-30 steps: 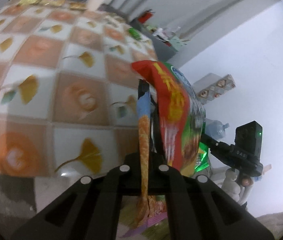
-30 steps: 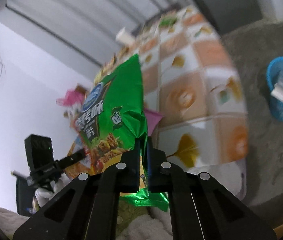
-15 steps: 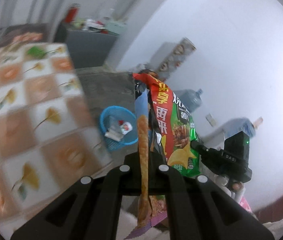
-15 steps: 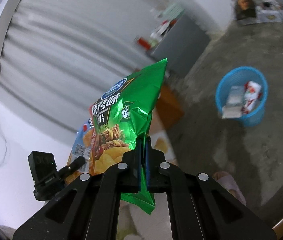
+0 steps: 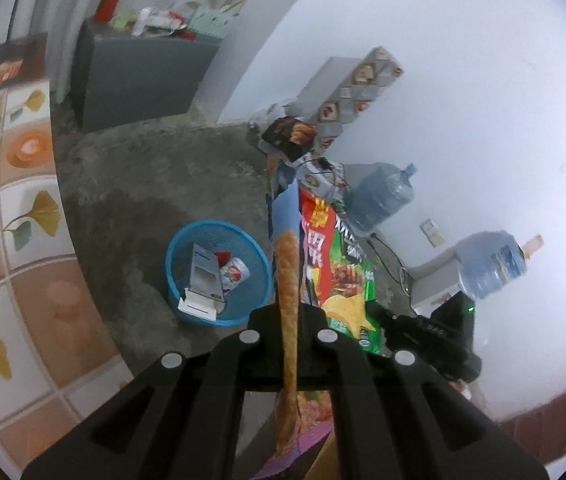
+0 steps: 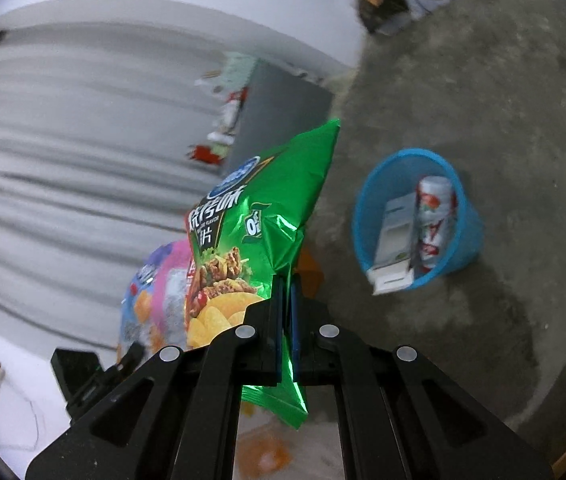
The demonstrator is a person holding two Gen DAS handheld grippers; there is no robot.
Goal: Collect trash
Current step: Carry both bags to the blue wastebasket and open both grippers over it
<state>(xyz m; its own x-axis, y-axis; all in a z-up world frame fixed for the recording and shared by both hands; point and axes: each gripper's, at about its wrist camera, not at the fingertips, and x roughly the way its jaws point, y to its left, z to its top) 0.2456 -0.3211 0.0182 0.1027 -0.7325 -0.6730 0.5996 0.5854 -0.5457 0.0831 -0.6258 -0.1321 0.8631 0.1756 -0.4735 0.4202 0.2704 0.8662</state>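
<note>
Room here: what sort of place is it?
Probably a plain, lived-in household room: bare concrete floor, a blue wastebasket holding trash, big water jugs by the white wall, and a cluttered grey cabinet.

Swung away from the tabletop [image 5: 23,216] since a second ago. Now facing floor [image 6: 483,120]; blue basket [image 6: 463,220] nearer in both views.

The blue basket [image 5: 219,272] is being left open at the top, though part of its inside is being taken up by a white carton [image 5: 203,280] and a red-and-white can [image 6: 435,216]. Bare concrete floor [image 6: 503,120] is being shown all around the basket. The forward view of each gripper is being blocked by its own held bag: the green chip bag [image 6: 267,216] and the orange snack bag [image 5: 288,300]. The table edge [image 5: 23,240] is being seen near the basket's left.
</note>
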